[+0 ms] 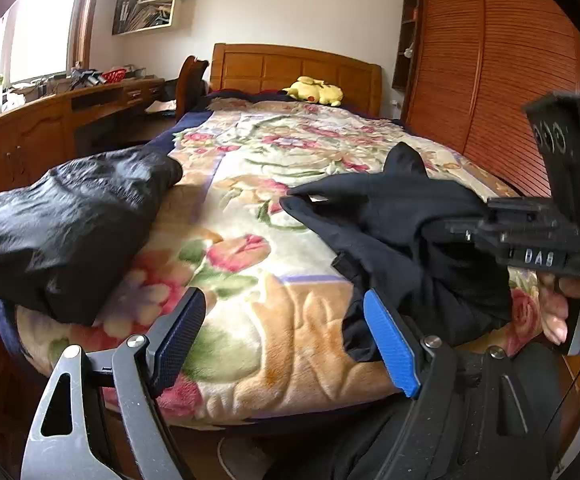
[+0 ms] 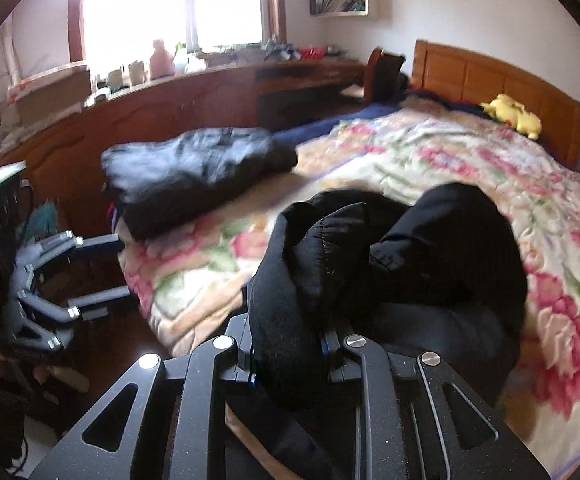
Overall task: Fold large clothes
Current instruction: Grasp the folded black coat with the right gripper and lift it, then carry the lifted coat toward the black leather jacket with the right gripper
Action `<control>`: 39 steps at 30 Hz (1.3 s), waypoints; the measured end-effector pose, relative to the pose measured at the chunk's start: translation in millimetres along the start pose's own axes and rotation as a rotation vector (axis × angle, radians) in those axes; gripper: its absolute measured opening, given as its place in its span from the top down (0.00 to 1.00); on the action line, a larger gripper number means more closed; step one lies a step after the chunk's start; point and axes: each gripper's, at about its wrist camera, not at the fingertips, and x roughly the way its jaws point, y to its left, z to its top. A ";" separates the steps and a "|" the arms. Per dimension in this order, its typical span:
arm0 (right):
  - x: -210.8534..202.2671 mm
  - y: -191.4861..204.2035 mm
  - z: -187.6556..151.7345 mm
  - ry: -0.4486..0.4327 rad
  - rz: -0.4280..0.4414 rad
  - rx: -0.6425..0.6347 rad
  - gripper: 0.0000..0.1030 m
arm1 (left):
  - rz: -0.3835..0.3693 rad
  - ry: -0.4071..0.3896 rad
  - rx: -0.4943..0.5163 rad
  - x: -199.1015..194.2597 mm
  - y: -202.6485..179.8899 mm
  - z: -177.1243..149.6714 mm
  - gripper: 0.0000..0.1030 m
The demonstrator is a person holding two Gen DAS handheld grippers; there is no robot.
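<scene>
Gripping a black garment at the foot of the bed

Right gripper [image 2: 290,354]: jaws drawn close, pinching a thick bunch of the black garment [image 2: 390,256]. Cloth wells up between the fingers and mounds ahead of them. Most of the garment lies crumpled on the floral blanket [image 2: 470,168], near the foot of the bed; part hangs down over the edge below the gripper.

Left gripper [image 1: 286,332]: jaws spread wide, nothing between the blue pads [image 1: 390,344]. Right-hand pad sits just beside the garment's hanging edge; cannot tell whether it touches. Left gripper is off the bed's foot corner, seen from the right wrist view at far left.

Second dark item, a folded shiny black jacket [image 1: 62,224], rests on the blanket's left corner, well apart from the crumpled garment.

Yellow plush toy [image 1: 316,90] lies at the wooden headboard [image 1: 290,68]. Wooden desk [image 2: 194,96] runs under the window; louvred wardrobe doors [image 1: 502,72] to the right of the bed.
</scene>
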 end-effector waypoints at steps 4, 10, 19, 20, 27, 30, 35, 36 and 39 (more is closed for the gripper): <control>-9.0 -5.3 4.7 -0.021 0.004 0.027 0.62 | 0.001 0.008 -0.009 3.1 1.9 -2.8 0.20; -61.3 -18.3 19.5 -0.166 -0.004 0.040 0.36 | -0.015 0.001 0.008 2.9 -8.1 0.0 0.20; -37.7 -84.9 -0.6 -0.101 -0.195 0.126 0.36 | -0.029 -0.027 0.025 -4.9 -18.5 5.7 0.20; -29.3 -90.0 -3.2 -0.081 -0.187 0.147 0.38 | -0.028 -0.026 0.027 -5.2 -19.1 5.6 0.20; 31.7 -89.5 -7.1 0.039 -0.029 0.186 0.44 | -0.022 -0.017 0.024 -2.1 -17.7 3.7 0.20; 51.8 -77.6 -12.9 0.070 0.012 0.188 0.44 | -0.021 -0.010 0.015 -0.4 -15.0 0.8 0.20; 49.2 -90.8 -10.3 0.082 0.029 0.189 0.44 | -0.019 0.004 0.014 0.3 -12.3 -4.7 0.20; 47.3 -89.4 -8.3 0.088 0.035 0.187 0.44 | -0.020 0.004 0.013 0.1 -11.8 -5.3 0.20; 42.4 -84.8 -11.0 0.091 0.031 0.167 0.44 | -0.029 0.003 0.007 0.5 -11.6 -6.8 0.20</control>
